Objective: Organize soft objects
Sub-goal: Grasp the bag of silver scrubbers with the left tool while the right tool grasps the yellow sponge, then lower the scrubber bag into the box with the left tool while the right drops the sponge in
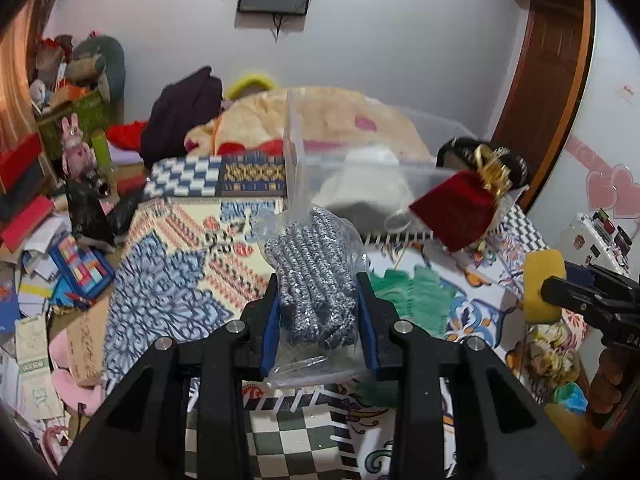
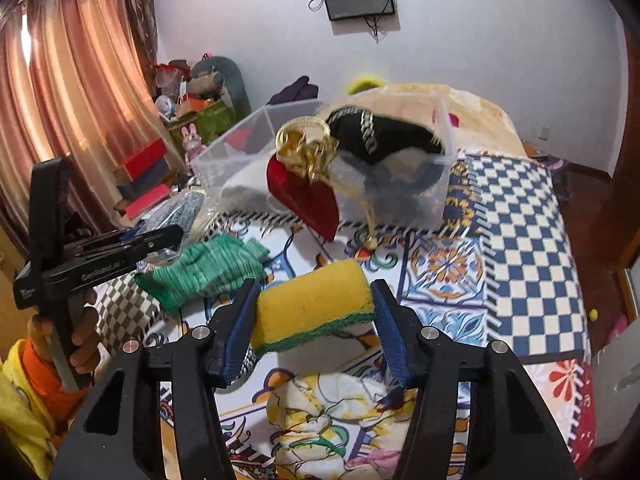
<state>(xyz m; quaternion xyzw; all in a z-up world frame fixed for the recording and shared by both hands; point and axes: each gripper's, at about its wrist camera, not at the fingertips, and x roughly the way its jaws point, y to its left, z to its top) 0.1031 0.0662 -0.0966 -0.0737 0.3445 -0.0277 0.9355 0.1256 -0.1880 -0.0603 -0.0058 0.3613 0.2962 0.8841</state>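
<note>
My left gripper (image 1: 318, 280) is shut on a clear bag of blue-and-white knitted gloves (image 1: 314, 268), held above the patterned bedspread. My right gripper (image 2: 314, 286) is shut on a yellow sponge with a green scrub side (image 2: 316, 300); the sponge also shows in the left wrist view (image 1: 544, 284). A clear plastic bin (image 2: 436, 184) stands ahead on the bed with white and black soft items inside. A red velvet pouch with a gold bow (image 2: 308, 192) leans at its front. A green knitted cloth (image 2: 208, 272) lies on the bed between the grippers.
A crumpled floral cloth (image 2: 332, 412) lies under the right gripper. A beige blanket (image 1: 260, 120) is piled behind the bin. Books, boxes and toys (image 1: 60, 200) clutter the left side. A wooden door (image 1: 548, 80) stands at the right.
</note>
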